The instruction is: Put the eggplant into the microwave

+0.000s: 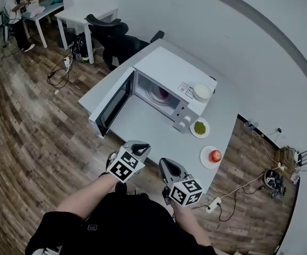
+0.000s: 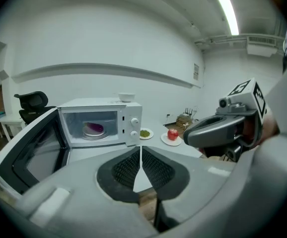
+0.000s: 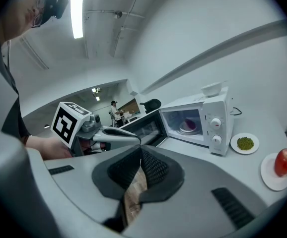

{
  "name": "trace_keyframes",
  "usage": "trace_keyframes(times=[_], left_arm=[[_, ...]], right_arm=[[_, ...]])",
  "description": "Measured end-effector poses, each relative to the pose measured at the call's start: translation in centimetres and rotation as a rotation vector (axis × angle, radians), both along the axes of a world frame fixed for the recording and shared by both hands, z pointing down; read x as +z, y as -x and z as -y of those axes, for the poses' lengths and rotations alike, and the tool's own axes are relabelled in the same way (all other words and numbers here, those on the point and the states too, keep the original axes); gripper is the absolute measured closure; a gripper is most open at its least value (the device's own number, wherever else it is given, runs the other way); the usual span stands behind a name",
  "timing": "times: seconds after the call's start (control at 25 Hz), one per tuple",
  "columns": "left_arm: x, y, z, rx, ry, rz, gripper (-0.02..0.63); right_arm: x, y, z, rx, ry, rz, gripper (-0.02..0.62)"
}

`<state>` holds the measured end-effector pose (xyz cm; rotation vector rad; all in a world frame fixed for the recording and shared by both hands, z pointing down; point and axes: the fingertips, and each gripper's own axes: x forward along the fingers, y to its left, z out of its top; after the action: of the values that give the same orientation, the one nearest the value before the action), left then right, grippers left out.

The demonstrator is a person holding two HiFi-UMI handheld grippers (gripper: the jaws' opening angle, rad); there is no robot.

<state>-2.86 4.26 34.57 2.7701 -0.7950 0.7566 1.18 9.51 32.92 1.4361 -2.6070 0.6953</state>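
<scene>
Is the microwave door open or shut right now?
Open: the door stands wide to the microwave's left, and the eggplant shows on the plate inside.

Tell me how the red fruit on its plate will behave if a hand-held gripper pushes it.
The red fruit looks round, so it would likely roll, perhaps off its shallow plate. Its skin looks smooth, so a grip may slip. The plate sits near the table edge, so a hard push risks a fall.
</scene>
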Motion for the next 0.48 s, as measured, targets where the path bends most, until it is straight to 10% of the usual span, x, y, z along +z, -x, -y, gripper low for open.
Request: trace_keyframes(times=[0.48], left_arm=[[-3.7,-2.9,-7.3,-0.017,0.090,-0.229,0.584]], right_arm=[[-4.4,-3.1,-4.2,-0.077,-0.140,0.019,0.580]])
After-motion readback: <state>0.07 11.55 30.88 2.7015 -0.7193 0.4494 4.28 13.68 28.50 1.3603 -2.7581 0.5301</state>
